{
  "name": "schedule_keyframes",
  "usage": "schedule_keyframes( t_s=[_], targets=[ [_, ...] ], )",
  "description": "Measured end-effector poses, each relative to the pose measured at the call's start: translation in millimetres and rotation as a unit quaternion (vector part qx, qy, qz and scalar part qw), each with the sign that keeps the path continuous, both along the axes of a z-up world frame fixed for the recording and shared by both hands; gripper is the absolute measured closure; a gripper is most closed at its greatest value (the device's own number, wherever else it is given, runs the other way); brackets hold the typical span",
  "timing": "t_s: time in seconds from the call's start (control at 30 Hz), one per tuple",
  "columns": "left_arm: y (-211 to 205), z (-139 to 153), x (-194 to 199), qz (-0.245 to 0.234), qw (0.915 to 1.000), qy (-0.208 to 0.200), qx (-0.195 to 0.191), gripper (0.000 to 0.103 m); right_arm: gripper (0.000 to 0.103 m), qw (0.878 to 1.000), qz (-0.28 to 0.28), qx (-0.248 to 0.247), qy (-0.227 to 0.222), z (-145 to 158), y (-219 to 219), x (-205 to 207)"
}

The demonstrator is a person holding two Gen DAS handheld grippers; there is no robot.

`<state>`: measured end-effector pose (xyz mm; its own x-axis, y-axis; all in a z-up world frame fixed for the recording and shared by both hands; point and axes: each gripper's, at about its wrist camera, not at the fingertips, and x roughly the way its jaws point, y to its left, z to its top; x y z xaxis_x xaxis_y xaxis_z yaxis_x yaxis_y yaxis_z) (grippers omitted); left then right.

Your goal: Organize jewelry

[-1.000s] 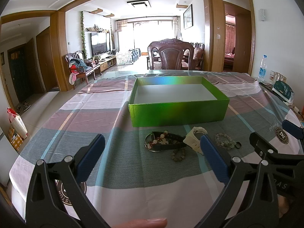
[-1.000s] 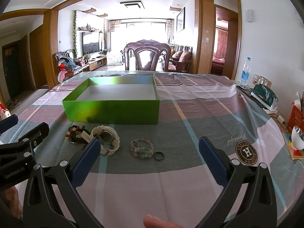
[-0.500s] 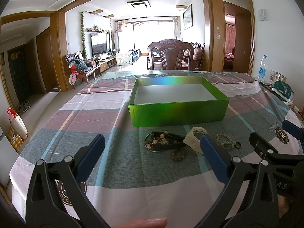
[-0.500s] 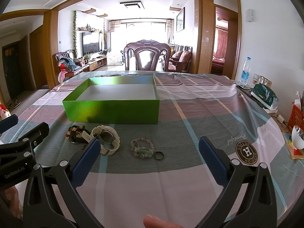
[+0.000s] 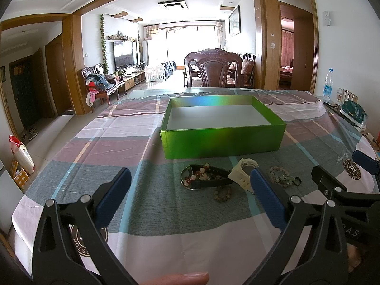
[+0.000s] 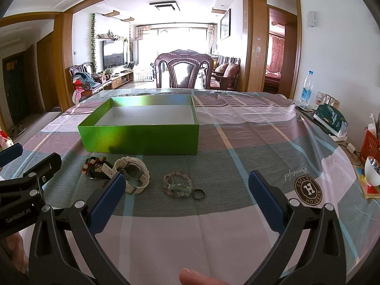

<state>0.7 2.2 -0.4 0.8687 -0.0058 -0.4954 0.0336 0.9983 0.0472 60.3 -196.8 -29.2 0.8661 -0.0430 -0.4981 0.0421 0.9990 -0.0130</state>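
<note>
A plaid tablecloth [image 6: 249, 142] is covering the dining table, giving the small pieces a flat, soft bed to lie on. Toward its middle a shallow green box [image 6: 142, 137] is sitting open-topped with its white floor bare, presumably waiting as the place the jewelry is meant to go. The jewelry is lying in a loose row just in front of the box's near wall, within easy reach of both tools. The left gripper [image 5: 187, 199] is hovering over the cloth with its blue-padded jaws spread wide and nothing between them; the right gripper [image 6: 187, 201] is doing the same beside it, so neither has yet committed to a piece. Of the pieces, a white watch [image 6: 133, 173] is resting on its side, its strap touching a dark bangle with red and white beads [image 5: 201, 178]. To the right, apart from the watch, a pink and green bead bracelet [image 6: 177, 185] is lying coiled, and a small dark ring [image 6: 198, 193] is sitting just beside it. A brown bead bracelet [image 5: 222, 193] is lying nearest the left gripper.
</note>
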Motion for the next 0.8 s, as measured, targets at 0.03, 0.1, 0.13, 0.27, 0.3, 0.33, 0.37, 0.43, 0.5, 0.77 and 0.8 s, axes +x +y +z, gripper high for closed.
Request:
schedule_keyframes(
  t_s=[0.03,0.1,0.13,0.27,0.3,0.33,0.37,0.43,0.5,0.77,0.8],
  targets=[
    [0,0,0,0.000,1.0000,0.000,0.000,0.004,0.002,1.000,0.000,0.000,0.000,0,0,0],
    [1,0,0,0.000,1.0000,0.000,0.000,0.004,0.002,1.000,0.000,0.000,0.000,0,1,0],
    [1,0,-1,0.000,1.0000,0.000,0.001,0.004,0.002,1.000,0.000,0.000,0.000,-1,1,0],
    [0,0,0,0.000,1.0000,0.000,0.000,0.004,0.002,1.000,0.000,0.000,0.000,0,0,0],
    [0,0,0,0.000,1.0000,0.000,0.000,0.004,0.002,1.000,0.000,0.000,0.000,0,0,0],
    [0,0,0,0.000,1.0000,0.000,0.000,0.004,0.002,1.000,0.000,0.000,0.000,-1,1,0],
    [0,0,0,0.000,1.0000,-0.001,0.000,0.004,0.002,1.000,0.000,0.000,0.000,0,0,0],
    [0,0,0,0.000,1.0000,0.000,0.000,0.004,0.002,1.000,0.000,0.000,0.000,-1,1,0],
    [0,0,0,0.000,1.0000,0.000,0.000,0.004,0.002,1.000,0.000,0.000,0.000,0,0,0],
    [2,-11,10,0.000,0.9994,0.034,0.004,0.004,0.002,0.999,-0.010,-0.040,0.035,-10,1,18],
    [2,-14,15,-0.001,0.9988,0.048,0.002,0.004,0.002,0.998,-0.010,-0.038,0.049,-17,-1,23]
  ],
)
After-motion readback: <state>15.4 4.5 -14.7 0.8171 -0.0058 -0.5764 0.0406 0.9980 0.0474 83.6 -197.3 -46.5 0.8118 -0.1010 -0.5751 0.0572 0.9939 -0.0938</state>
